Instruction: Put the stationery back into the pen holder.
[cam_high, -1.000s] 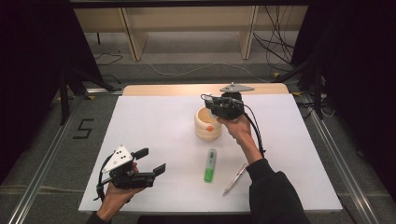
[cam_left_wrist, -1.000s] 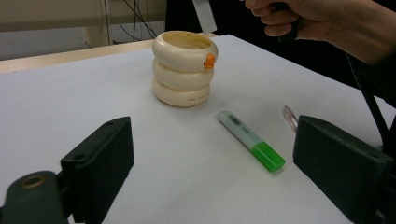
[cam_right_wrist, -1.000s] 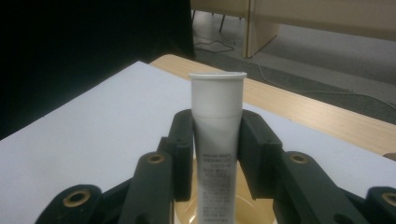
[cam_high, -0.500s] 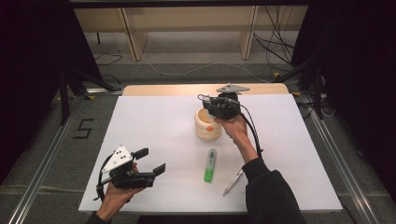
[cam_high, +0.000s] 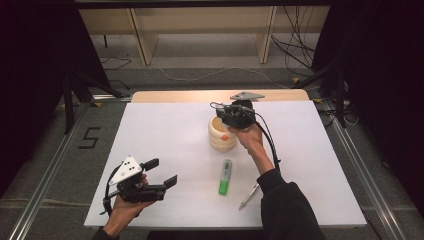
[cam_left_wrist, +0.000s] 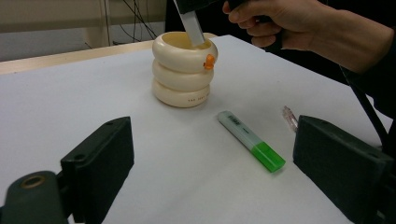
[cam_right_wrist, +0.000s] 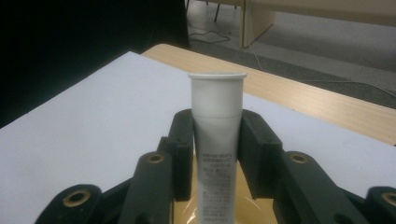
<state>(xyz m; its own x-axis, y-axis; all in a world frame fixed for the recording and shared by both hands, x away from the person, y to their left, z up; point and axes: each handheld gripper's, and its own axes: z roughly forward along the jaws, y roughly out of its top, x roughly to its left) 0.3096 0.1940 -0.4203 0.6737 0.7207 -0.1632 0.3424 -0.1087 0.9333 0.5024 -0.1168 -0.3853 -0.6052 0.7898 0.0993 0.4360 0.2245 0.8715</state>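
Observation:
A cream holder (cam_high: 222, 134) made of three stacked rings, with a small orange knob, stands at the middle of the white table. My right gripper (cam_high: 223, 110) hovers over its mouth, shut on a white tube (cam_right_wrist: 216, 98). The tube's flanged end points away from the camera, and its printed end dips into the holder (cam_right_wrist: 254, 200). From the left gripper view, the tube (cam_left_wrist: 190, 25) slants down into the holder (cam_left_wrist: 183, 70). My left gripper (cam_high: 162, 171) is open near the front left corner, pointing toward the holder, with nothing between its jaws (cam_left_wrist: 212, 126).
A green-capped highlighter (cam_high: 225, 177) (cam_left_wrist: 251, 146) lies in front of the holder. A pen (cam_high: 248, 195) (cam_left_wrist: 289, 117) lies right of the highlighter, near the right forearm. A wooden strip (cam_high: 200, 96) borders the table's far edge. Cables trail across the floor beyond.

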